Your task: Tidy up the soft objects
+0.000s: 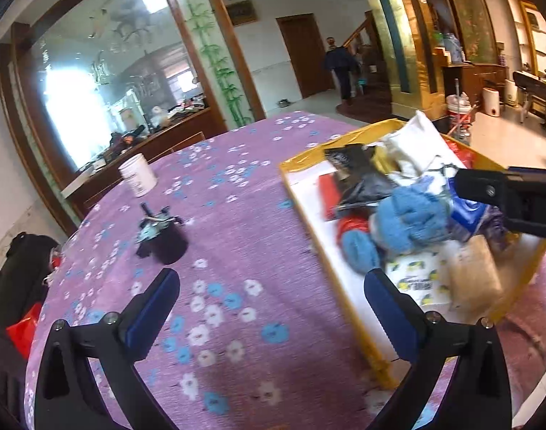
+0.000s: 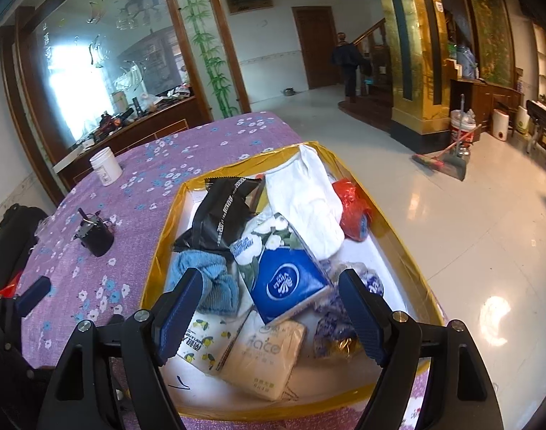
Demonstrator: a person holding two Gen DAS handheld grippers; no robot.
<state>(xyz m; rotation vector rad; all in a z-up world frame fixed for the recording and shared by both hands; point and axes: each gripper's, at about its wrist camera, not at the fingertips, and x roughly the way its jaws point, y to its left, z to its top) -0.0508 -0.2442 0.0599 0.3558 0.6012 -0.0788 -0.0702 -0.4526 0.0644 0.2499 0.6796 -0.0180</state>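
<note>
A gold-rimmed shallow box (image 2: 158,247) on the purple flowered tablecloth holds soft things: a blue tissue pack (image 2: 287,283), a beige tissue pack (image 2: 266,354), a lemon-print pack (image 2: 205,340), a blue towel (image 2: 208,272), a white cloth (image 2: 305,193), a black bag (image 2: 223,208) and a red bag (image 2: 353,211). My right gripper (image 2: 269,311) is open above the box, its jaws on either side of the blue pack. My left gripper (image 1: 269,308) is open and empty over the cloth at the box's left rim (image 1: 330,261). The right gripper's body (image 1: 509,197) shows over the box.
A black cup with small parts (image 1: 162,236) and a white jar (image 1: 138,175) stand on the table to the left. A black bag (image 1: 15,279) sits off the table's left edge. Tiled floor, a broom (image 2: 441,165) and a person far back lie beyond.
</note>
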